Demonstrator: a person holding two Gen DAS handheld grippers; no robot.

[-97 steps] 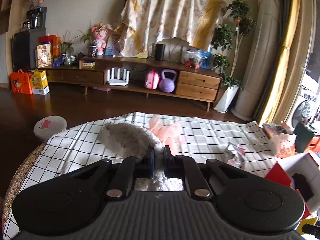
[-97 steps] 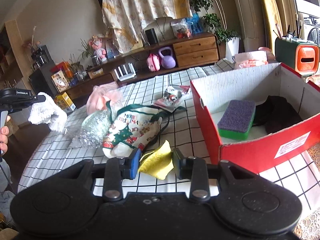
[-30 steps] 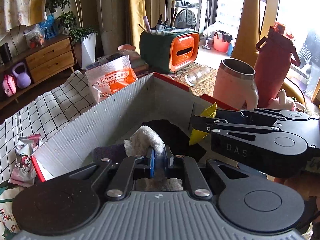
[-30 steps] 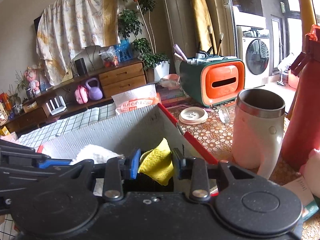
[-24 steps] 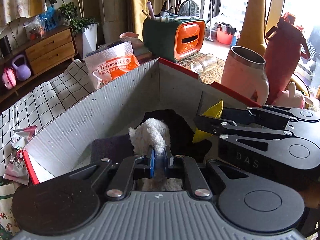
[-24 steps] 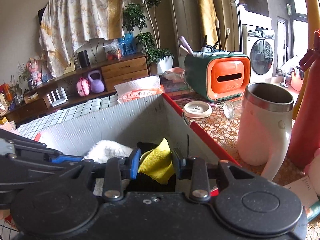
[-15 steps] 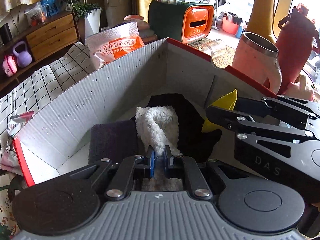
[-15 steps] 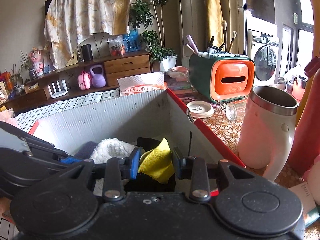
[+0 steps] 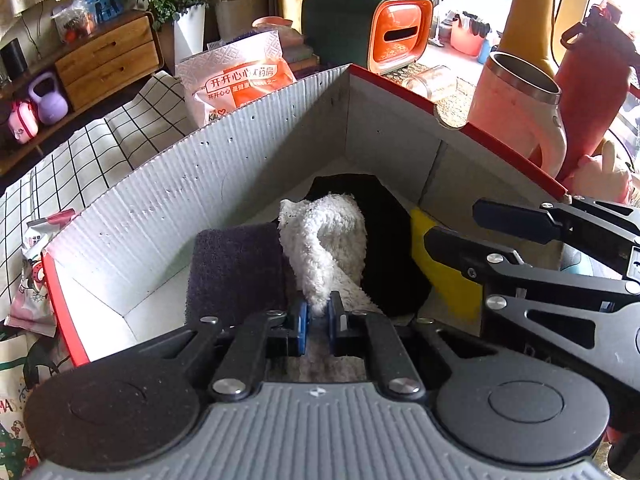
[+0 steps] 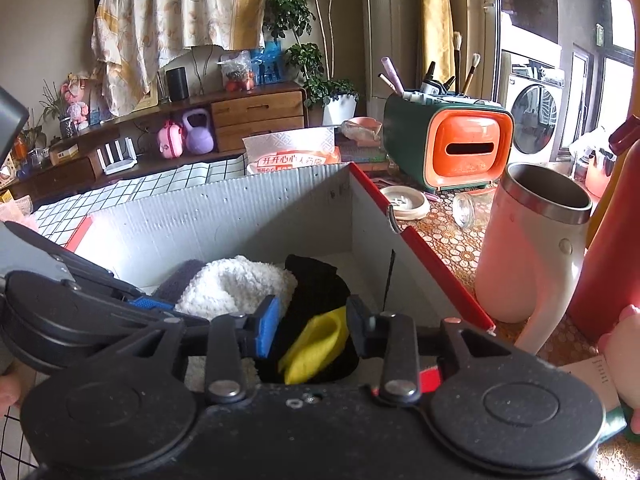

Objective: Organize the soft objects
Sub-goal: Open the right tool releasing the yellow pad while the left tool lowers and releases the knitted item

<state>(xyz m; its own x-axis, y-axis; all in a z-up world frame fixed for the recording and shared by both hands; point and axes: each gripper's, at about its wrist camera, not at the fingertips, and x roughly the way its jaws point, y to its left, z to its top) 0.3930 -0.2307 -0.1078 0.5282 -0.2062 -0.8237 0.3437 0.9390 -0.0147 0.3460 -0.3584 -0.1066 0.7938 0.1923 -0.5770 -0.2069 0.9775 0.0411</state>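
The red box with white corrugated walls holds a purple sponge and a black cloth. My left gripper is shut on a white fluffy cloth, which drapes over the sponge and the black cloth inside the box. My right gripper hovers over the box's right side, its jaws opening. A yellow cloth sags loose between them onto the black cloth, and the pads no longer press on it. The right gripper shows beside the yellow cloth in the left wrist view.
To the right of the box stand a white mug and a red bottle. Behind the box are an orange-and-green brush holder, a glass jar lying on its side, and an orange-and-white bag. A checked tablecloth spreads left of the box.
The left gripper has sunk, laying the white cloth down inside the box. The right jaws have widened, and the yellow cloth has slipped down from between them.
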